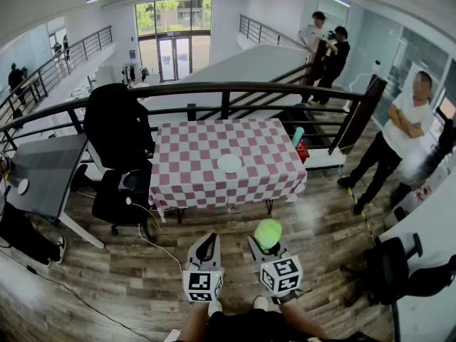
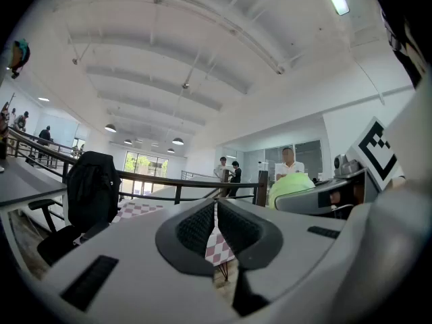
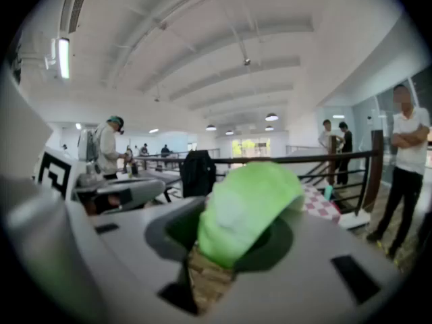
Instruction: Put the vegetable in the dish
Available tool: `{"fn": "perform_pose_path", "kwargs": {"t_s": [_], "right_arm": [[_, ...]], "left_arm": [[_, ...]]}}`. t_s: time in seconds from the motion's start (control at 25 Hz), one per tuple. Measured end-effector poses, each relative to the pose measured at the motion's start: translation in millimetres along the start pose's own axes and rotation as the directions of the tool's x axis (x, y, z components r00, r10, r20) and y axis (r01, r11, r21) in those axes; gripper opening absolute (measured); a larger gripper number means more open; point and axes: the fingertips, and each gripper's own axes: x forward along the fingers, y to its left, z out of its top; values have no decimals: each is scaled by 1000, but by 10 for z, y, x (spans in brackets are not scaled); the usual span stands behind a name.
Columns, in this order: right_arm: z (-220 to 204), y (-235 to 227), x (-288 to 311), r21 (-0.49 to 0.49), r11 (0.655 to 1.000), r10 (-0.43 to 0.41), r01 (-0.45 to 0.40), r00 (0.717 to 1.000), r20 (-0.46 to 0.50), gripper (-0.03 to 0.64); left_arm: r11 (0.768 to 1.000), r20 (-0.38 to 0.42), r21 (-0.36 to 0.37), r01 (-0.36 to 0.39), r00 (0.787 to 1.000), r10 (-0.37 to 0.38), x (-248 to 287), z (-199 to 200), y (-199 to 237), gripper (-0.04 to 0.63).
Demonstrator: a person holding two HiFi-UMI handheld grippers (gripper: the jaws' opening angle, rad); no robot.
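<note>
A light green vegetable (image 1: 268, 233) sits clamped between the jaws of my right gripper (image 1: 265, 242), well short of the table, over the wooden floor. From the right gripper view the vegetable (image 3: 243, 208) fills the gap between the jaws and hides the pads. My left gripper (image 1: 207, 248) hangs beside it, shut and empty; its ribbed pads (image 2: 201, 227) nearly touch. The white dish (image 1: 229, 164) lies on the red-and-white checked table (image 1: 192, 169), right of its middle, some way ahead of both grippers.
A black office chair with a dark jacket (image 1: 117, 137) stands at the table's left end, beside a grey desk (image 1: 43, 173). A dark railing (image 1: 228, 91) runs behind the table. A person in a white shirt (image 1: 399, 137) stands at the right; another chair (image 1: 388, 266) is near right.
</note>
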Motion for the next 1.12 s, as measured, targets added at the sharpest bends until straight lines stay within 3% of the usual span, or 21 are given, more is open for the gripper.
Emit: {"fn": "perform_pose_path", "kwargs": {"t_s": [0.28, 0.48, 0.8, 1.12], "right_arm": [[-32, 688, 430, -57, 993, 104, -105, 994, -22, 144], [20, 782, 668, -86, 988, 128, -131, 991, -41, 144], [94, 469, 1329, -10, 987, 162, -162, 986, -49, 144], [647, -442, 2284, 24, 972, 232, -232, 972, 35, 144]], "left_arm": [[998, 2, -46, -45, 999, 45, -155, -5, 608, 34], [996, 7, -60, -60, 998, 60, -87, 15, 827, 34], [997, -13, -73, -30, 999, 29, 438, -54, 1057, 34], [996, 8, -70, -58, 998, 59, 1743, 74, 1310, 34]]}}
